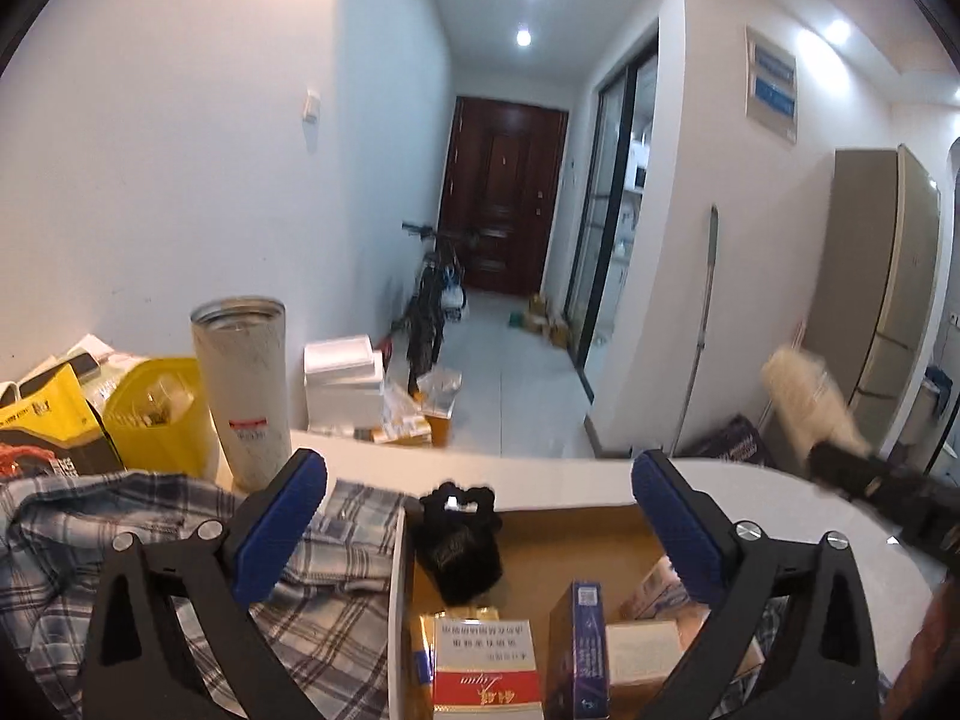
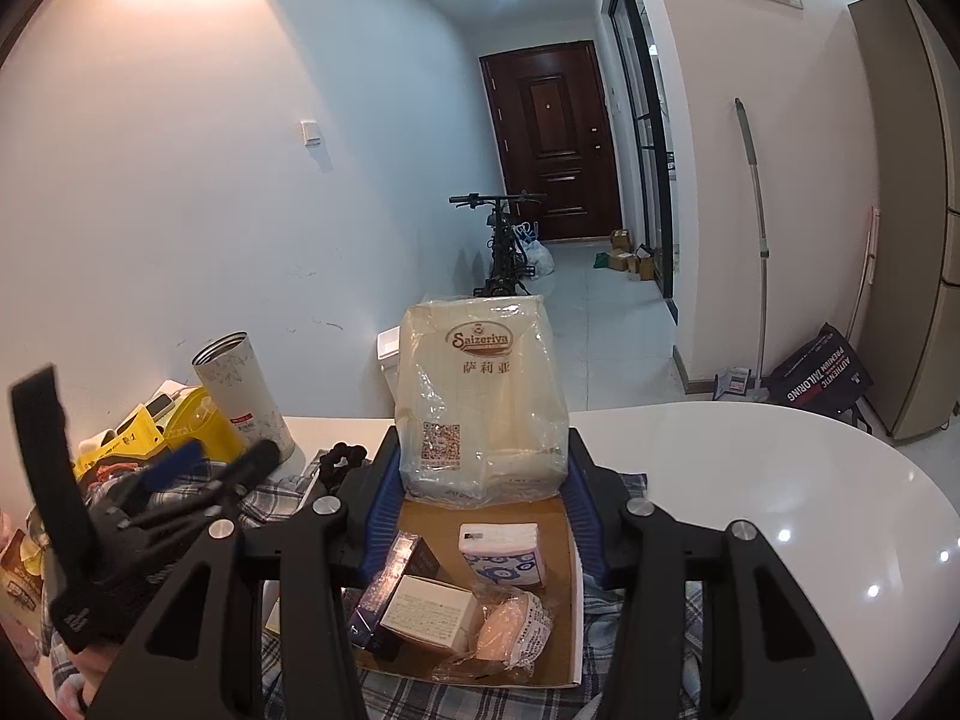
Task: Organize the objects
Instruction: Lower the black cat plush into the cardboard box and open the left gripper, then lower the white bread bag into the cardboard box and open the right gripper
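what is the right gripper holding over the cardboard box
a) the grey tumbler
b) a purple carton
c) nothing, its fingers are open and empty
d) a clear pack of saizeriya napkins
d: in the right wrist view the right gripper has its blue fingers closed on both sides of the Saizeriya pack, above the cardboard box.

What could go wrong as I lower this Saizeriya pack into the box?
The Saizeriya pack is bulky and the cardboard box already holds cartons and a tissue packet, so it may crush or perch on them. The open left gripper hovers over the same box, so a collision with the right gripper is possible.
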Demonstrator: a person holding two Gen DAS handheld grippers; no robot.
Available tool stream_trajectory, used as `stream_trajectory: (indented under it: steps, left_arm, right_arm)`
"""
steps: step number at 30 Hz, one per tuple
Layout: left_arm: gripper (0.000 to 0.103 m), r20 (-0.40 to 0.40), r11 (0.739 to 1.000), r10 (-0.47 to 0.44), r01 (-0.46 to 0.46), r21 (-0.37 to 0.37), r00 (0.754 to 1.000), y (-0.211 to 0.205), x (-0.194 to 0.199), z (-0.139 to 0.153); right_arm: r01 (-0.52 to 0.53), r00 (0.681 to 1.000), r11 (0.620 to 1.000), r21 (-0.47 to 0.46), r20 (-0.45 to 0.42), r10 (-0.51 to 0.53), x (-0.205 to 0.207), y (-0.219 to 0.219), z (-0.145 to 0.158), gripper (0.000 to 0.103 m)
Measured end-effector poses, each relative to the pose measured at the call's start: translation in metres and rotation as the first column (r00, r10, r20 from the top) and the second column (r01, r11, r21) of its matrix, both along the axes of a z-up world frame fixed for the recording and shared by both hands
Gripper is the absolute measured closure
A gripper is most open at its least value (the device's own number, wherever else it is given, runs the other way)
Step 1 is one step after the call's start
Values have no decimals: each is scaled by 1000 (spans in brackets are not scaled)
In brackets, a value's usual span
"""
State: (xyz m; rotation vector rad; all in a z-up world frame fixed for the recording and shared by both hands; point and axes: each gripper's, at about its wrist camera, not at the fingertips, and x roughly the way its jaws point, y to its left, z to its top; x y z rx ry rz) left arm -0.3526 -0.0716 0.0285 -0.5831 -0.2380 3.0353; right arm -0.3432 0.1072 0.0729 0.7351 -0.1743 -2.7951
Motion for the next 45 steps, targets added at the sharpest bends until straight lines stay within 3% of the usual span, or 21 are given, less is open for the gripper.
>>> stream_trajectory:
  steps: [5,8,13,16,21,26,37,45]
  left_arm:
    - [0,37,996,-45,42,81,998,-11,-3,5]
    - [0,49,998,-42,40,42,998,-6,-4,4]
    - [0,59,998,-62,61,9,996,5,-5,-2]
    - [0,58,997,-78,77,24,995,7,-4,-3]
    - [0,41,997,-71,72,-17,997,10,-2,-2]
    - [0,61,991,-127,123,57,990,6,-4,-4]
    - [0,71,991,-122,118,58,990,5,-7,-6]
    - [0,102,984,-145,133,120,984,-3,-13,-12]
  right_arm:
    - [-25,999,1000,9,36,25,-6,-10,-13,55]
    - [-34,997,999,21,66,33,-12,-14,-26,55]
    - [-63,976,996,-56,205,73,-34,-7,-59,55]
    - [-58,975,998,-11,215,59,-39,-8,-68,55]
    - [-65,973,998,1,223,64,-40,-8,-72,54]
    - [-55,969,998,13,240,50,-43,-6,-77,53]
    - [-50,964,998,35,264,39,-52,-9,-87,50]
    - [-45,948,997,69,316,21,-63,-11,-108,49]
